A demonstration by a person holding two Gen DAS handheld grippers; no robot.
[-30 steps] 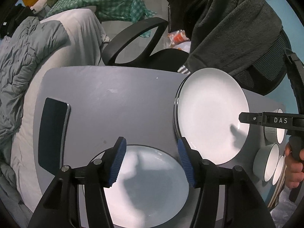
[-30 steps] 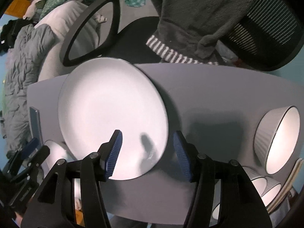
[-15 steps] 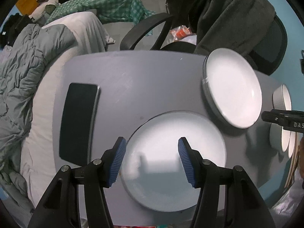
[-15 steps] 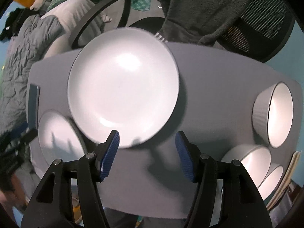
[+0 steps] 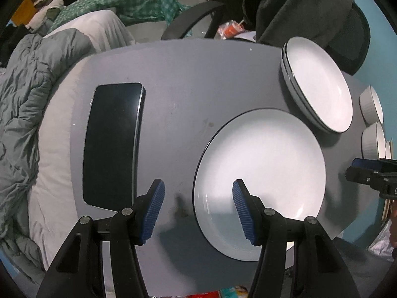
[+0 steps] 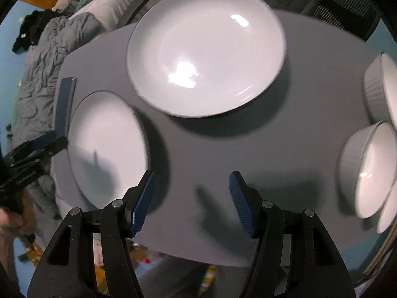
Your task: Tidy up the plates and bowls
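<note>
A single white plate (image 5: 263,171) lies on the grey table (image 5: 186,94) near its front edge; it also shows in the right wrist view (image 6: 106,144). A stack of white plates (image 5: 320,84) sits at the far right, seen large in the right wrist view (image 6: 206,49). White ribbed bowls (image 6: 369,168) stand at the right edge. My left gripper (image 5: 197,211) is open and empty, above the single plate's left rim. My right gripper (image 6: 192,198) is open and empty over bare table between the plates and the bowls.
A dark phone (image 5: 113,144) lies on the table's left part. A grey duvet (image 5: 27,94) lies left of the table. An office chair with a dark garment (image 5: 297,7) stands behind the table. The other gripper's tip (image 5: 372,173) shows at the right.
Both grippers have pulled back and up from the table. The left view has shifted left, so the single plate now sits under its right finger. The right gripper has moved away from the stack.
</note>
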